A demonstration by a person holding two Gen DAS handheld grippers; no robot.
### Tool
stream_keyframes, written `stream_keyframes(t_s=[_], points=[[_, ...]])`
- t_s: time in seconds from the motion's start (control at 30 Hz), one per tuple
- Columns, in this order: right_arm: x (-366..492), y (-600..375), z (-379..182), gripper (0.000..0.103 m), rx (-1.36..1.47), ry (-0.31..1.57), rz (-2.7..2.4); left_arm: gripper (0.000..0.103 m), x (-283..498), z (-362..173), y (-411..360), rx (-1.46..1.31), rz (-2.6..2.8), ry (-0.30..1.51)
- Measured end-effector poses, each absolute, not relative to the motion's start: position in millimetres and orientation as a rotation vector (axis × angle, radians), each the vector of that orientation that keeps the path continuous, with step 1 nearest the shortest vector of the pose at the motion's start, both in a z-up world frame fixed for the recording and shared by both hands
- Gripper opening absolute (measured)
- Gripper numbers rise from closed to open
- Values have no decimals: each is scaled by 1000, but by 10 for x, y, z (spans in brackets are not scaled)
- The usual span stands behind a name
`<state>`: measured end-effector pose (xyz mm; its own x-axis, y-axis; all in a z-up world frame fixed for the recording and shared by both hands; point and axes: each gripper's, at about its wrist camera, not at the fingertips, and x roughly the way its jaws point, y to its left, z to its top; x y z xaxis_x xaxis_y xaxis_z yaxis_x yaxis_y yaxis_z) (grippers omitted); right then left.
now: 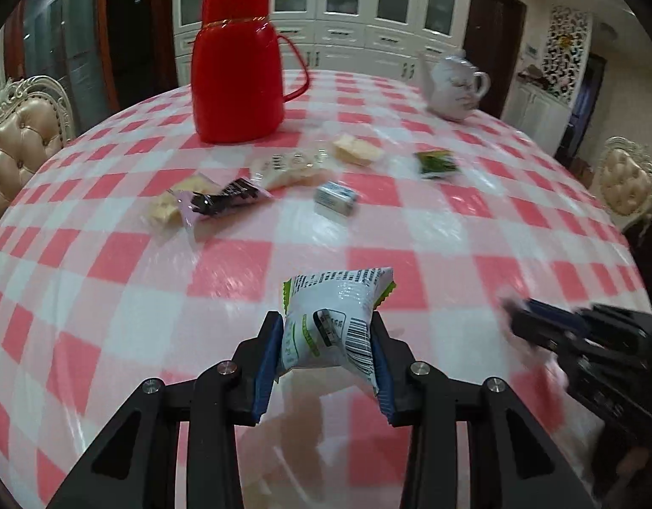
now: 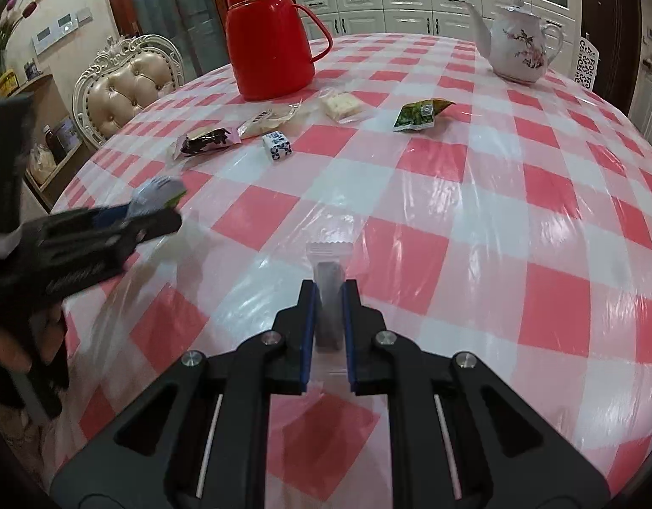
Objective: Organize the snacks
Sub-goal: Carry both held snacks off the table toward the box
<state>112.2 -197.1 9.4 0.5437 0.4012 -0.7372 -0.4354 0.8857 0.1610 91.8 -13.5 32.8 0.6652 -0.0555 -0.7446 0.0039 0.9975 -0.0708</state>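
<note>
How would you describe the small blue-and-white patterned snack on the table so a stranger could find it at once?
Start at the red thermos on the checked table. In front of it lies a row of snack packets; the blue-and-white snack sits at their near edge. It alone is a small box-like cube, not a flat wrapper.

A puffy white snack pouch (image 1: 332, 322) with green trim and a barcode sits low centre in the left wrist view, pinched at both sides. In the right wrist view, low centre, a clear-wrapped dark bar (image 2: 328, 297) stands on edge. Upper centre, more snacks lie loose on the checked cloth — a green packet (image 2: 419, 115), a blue-and-white cube (image 2: 277, 146), a pale wafer pack (image 2: 342, 106), a dark-printed pink wrapper (image 2: 207, 140).
</note>
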Motion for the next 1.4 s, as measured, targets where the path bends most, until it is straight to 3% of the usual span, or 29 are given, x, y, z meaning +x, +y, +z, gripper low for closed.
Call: stream_keyframes(t_s=[0.67, 1.4], points=[[-200, -1977, 319, 15, -99, 766, 437, 40, -261, 343, -495, -44, -139, 770], [-1139, -2391, 416, 15, -154, 733, 364, 40, -1021, 328, -1156, 40, -282, 767]])
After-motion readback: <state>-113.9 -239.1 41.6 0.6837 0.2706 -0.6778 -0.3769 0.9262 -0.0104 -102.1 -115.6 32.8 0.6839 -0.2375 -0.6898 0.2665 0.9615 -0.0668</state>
